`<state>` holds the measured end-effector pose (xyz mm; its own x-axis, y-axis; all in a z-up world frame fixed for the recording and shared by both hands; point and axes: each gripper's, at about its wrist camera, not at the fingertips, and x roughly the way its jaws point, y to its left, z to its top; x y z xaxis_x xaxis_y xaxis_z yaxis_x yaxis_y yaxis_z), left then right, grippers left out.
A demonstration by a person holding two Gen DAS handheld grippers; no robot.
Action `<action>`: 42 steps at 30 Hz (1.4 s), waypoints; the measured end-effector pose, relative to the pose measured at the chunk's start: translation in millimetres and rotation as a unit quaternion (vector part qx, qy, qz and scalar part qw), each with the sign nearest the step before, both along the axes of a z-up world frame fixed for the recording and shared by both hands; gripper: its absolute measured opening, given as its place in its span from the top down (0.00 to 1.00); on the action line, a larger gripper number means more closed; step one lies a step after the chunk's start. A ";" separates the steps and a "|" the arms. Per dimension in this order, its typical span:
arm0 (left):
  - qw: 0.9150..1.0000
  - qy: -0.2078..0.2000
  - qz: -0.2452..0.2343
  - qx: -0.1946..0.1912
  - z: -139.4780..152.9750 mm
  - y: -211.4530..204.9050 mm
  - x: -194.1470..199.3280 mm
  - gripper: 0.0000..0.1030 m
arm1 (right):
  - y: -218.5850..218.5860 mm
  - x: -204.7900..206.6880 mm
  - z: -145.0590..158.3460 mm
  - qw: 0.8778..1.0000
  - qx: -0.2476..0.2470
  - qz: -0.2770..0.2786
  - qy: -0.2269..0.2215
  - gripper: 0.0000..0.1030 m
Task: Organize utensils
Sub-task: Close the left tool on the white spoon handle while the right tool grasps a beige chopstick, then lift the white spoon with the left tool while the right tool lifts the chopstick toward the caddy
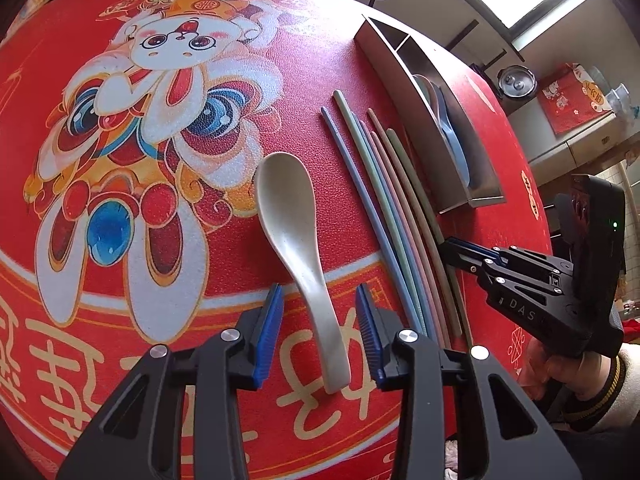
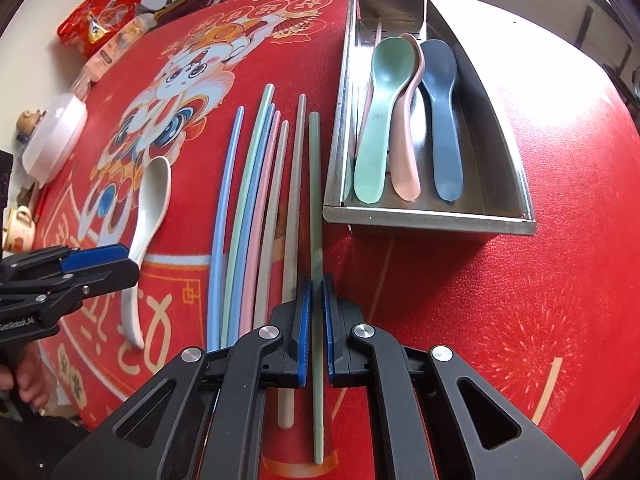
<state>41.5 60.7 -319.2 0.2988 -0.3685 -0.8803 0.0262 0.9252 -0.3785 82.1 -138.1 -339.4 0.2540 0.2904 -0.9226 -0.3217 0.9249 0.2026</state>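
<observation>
"DAS" is printed on the right gripper (image 2: 316,312), which pinches a green chopstick (image 2: 316,216) on the counter (image 2: 500,300). The left gripper (image 1: 320,336), marked "GetRobot.AI", stands spread around a white spoon (image 1: 292,216). A steel tray (image 2: 432,216) holds three spoons (image 2: 404,120).

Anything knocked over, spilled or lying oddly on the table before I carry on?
Nothing spilled or broken. The one stray is the white spoon, alone on the red tablecloth left of the chopsticks, while the green, pink and blue spoons lie in the metal tray. One pink chopstick is already in there too.
</observation>
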 end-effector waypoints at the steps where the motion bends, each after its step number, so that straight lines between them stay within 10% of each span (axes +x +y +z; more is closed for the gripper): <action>1: 1.000 0.003 0.001 -0.001 -1.5 -0.4 1.1 0.70 | -1.2 -1.2 -0.2 1.000 0.002 -0.001 0.002 0.94; 13: 1.000 0.017 0.017 -0.021 -10.9 4.3 0.0 0.87 | -6.8 -5.7 -0.6 1.000 0.010 -0.005 0.007 0.94; 42: 1.000 0.012 -0.003 -0.015 -17.4 4.4 -1.9 0.92 | 3.8 3.2 -0.6 1.000 -0.001 0.000 0.003 0.94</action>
<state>39.6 65.1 -336.6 0.2761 -0.3959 -0.8758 0.0217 0.9136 -0.4061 85.3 -134.4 -340.0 0.2485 0.2889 -0.9245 -0.3197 0.9255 0.2032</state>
